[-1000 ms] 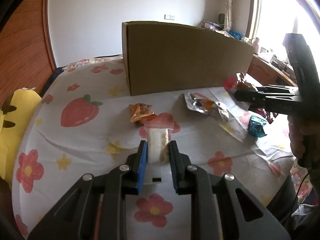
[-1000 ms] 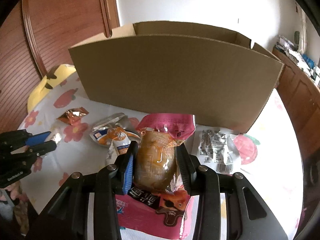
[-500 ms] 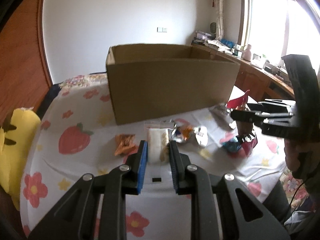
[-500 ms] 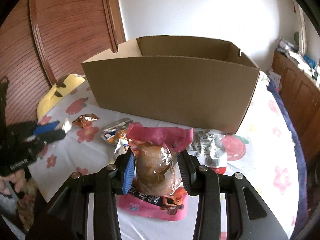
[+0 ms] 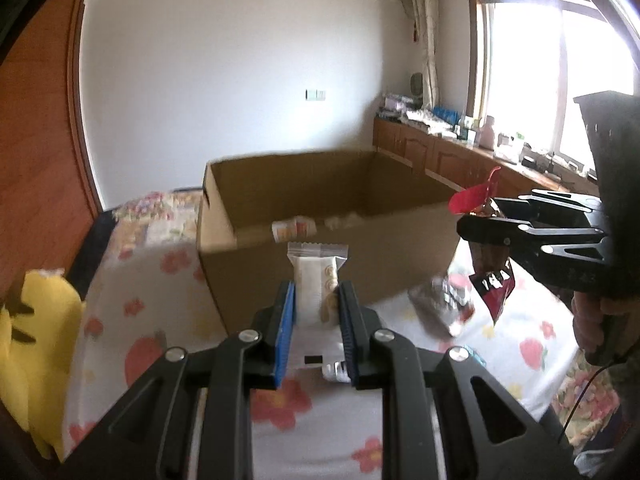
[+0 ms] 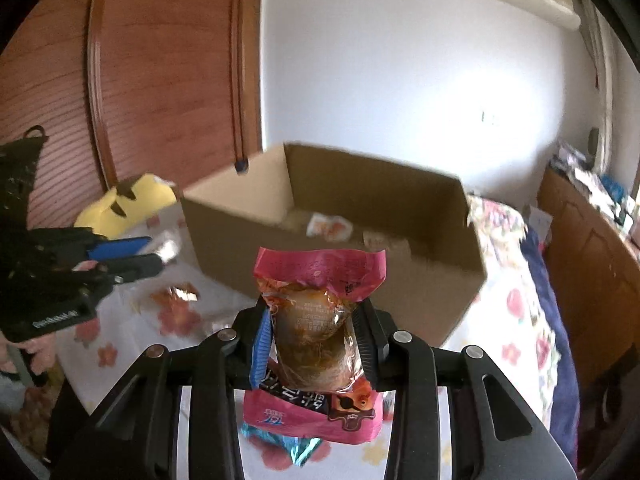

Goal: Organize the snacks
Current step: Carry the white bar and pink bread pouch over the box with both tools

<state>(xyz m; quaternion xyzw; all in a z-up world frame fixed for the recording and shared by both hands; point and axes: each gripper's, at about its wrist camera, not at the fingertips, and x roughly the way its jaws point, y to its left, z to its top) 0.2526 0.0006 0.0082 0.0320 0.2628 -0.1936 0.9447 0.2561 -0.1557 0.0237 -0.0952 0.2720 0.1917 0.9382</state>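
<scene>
My left gripper [image 5: 316,300] is shut on a white snack packet [image 5: 316,280] and holds it in the air in front of the open cardboard box [image 5: 320,256]. My right gripper [image 6: 314,320] is shut on a pink-topped clear snack bag [image 6: 316,320] with brown food inside, also raised before the box [image 6: 400,280]. The right gripper shows in the left wrist view [image 5: 532,232], the left one in the right wrist view [image 6: 132,256]. A few packets [image 6: 328,226] lie inside the box.
The box stands on a bed with a flower-print sheet [image 5: 160,280]. Loose snacks lie on it: a silver packet [image 5: 444,304], an orange packet [image 6: 176,294], a teal one [image 6: 304,448]. A yellow plush [image 5: 32,340] lies at the left, wooden cabinets [image 5: 440,156] at the right.
Both grippers have risen with their snacks. The box's open top and the packets inside have come into view.
</scene>
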